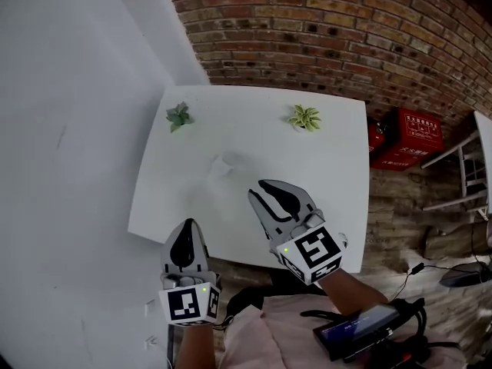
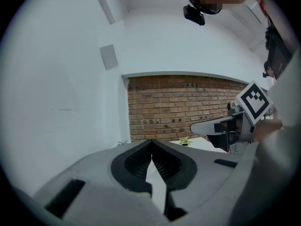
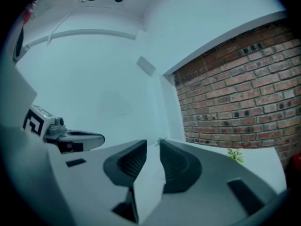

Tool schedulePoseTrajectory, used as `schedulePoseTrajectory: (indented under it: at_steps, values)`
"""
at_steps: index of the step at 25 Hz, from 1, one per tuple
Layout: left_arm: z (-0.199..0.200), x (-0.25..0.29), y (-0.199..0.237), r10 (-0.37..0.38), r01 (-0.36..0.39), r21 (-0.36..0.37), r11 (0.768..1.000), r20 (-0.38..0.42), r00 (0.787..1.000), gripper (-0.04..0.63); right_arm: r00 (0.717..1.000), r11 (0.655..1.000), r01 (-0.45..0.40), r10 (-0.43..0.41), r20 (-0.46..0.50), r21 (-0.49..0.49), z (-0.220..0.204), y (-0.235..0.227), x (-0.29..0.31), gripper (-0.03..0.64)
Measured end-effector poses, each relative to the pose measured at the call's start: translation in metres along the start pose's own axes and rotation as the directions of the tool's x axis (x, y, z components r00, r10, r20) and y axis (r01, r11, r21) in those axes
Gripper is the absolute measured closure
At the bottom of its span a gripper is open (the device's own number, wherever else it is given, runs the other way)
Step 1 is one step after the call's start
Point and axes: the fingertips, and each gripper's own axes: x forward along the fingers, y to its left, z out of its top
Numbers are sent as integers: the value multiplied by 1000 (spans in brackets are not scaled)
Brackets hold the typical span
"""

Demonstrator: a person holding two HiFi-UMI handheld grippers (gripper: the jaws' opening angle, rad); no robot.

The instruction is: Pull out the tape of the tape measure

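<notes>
The tape measure [image 1: 223, 164] is showing only as a small pale blur near the middle of the white table [image 1: 330, 175], closer to the left side. It is too faint to tell its long axis or which way it is pointing.

Two small potted plants are standing along the far edge of the table, a grey-green one [image 1: 179, 116] at the left and a yellow-green one [image 1: 304, 118] further right, both well apart from the blur. A brick wall [image 1: 346, 37] is running behind the table, a plain white wall [image 1: 69, 129] is closing in the left side, and a red case [image 1: 415, 135] is sitting on the floor past the table's right edge. Bare tabletop is lying between the blur and both grippers.

The left gripper [image 1: 187, 223] is hanging over the near left edge of the table with its jaws pressed together on nothing. The right gripper [image 1: 260, 188] is reaching over the near part of the table, nearer the blur, its jaws standing a narrow gap apart with nothing between them.
</notes>
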Motion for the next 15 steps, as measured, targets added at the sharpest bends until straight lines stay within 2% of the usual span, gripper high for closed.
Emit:
schedulePoseTrajectory:
  at_steps: [7,15]
  values:
    - [16,34,11,-43,44,29,999,-9,999,586,999,999,43,-43,24,-1,22,-17,14,528]
    - [-20,91,35,-144,147,24,989,-90,985,586,990,990,136,-135,-26,25,5,-37,50,528]
